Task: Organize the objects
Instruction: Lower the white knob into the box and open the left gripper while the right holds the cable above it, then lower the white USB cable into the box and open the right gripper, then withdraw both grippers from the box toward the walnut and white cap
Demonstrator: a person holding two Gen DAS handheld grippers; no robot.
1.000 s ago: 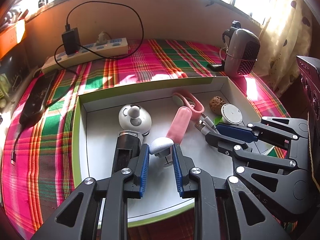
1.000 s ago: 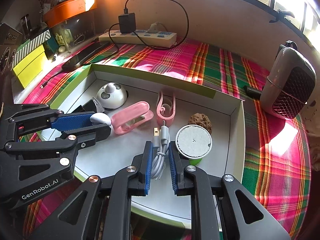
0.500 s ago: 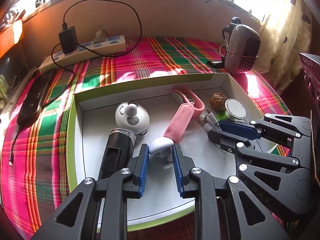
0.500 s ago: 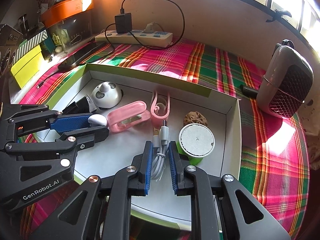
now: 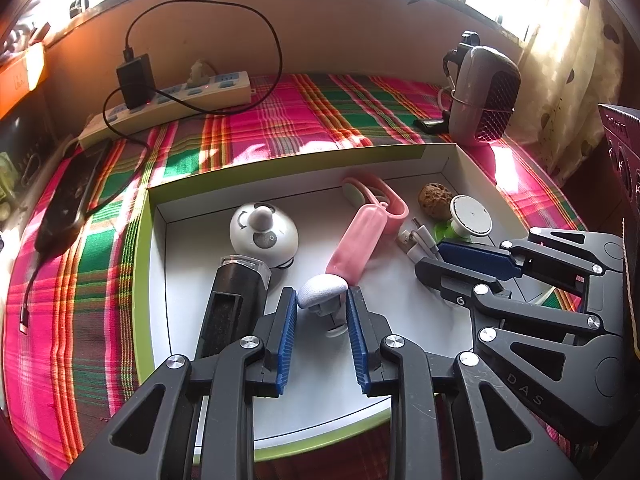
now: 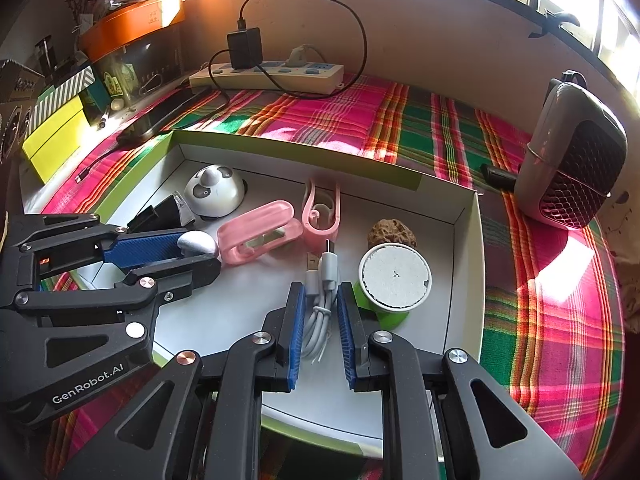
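Note:
A white box tray with a green rim [image 5: 280, 168] [image 6: 296, 144] lies on the plaid cloth. My left gripper [image 5: 322, 294] [image 6: 196, 252] is low inside it. Its jaws are opening around a small white-capped gadget [image 5: 320, 292] that rests on the tray floor between the blue pads. My right gripper [image 6: 320, 292] [image 5: 432, 258] is shut on a coiled white USB cable [image 6: 320, 320]. Also in the tray are a panda-faced dome [image 5: 264, 232], a black device [image 5: 234, 304], a pink case [image 5: 356, 240], a pink clip [image 6: 320, 216], a walnut [image 6: 392, 232] and a white disc on a green base [image 6: 394, 276].
Behind the tray, a power strip [image 5: 168, 100] with a black charger lies along the wall. A dark phone [image 5: 72, 196] lies at the left. A grey mesh-fronted device [image 6: 572, 152] stands at the right. Yellow and striped boxes [image 6: 56, 136] crowd the far left.
The left jaws have spread a little wider around the white-capped gadget. The right gripper keeps its hold on the cable, and neither hand has shifted noticeably.

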